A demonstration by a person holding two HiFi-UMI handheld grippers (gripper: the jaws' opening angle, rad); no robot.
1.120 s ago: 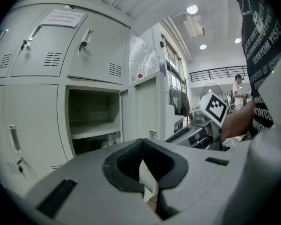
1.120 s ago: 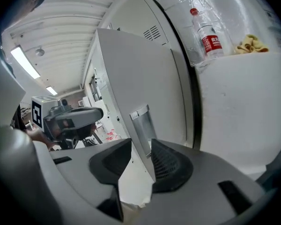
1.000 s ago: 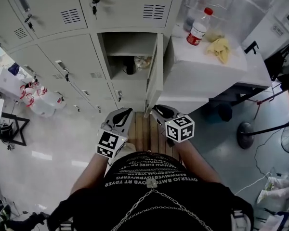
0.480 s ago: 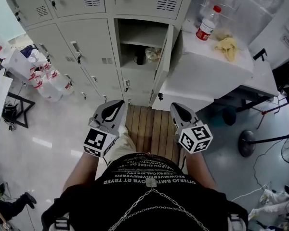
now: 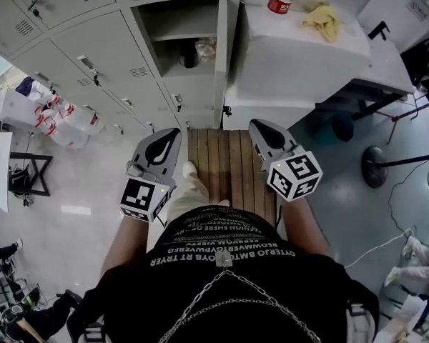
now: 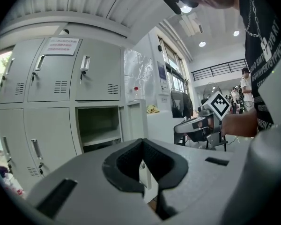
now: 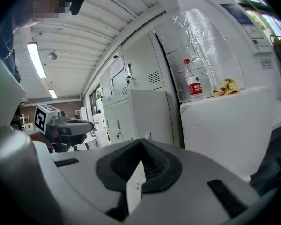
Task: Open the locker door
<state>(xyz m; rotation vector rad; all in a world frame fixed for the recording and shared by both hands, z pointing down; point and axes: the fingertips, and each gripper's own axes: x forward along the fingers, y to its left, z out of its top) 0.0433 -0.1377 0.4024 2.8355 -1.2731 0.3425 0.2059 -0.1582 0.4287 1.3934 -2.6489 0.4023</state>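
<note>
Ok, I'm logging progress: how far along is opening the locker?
Done: the locker door stands swung wide, its compartment exposed. In hand: nothing; the left gripper and right gripper are shut, empty and apart from it. Left: nothing that shows.

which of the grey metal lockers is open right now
The grey metal locker right beside the white cabinet: its door is swung out, showing a shelf and items inside. All the other lockers' doors are shut.
</note>
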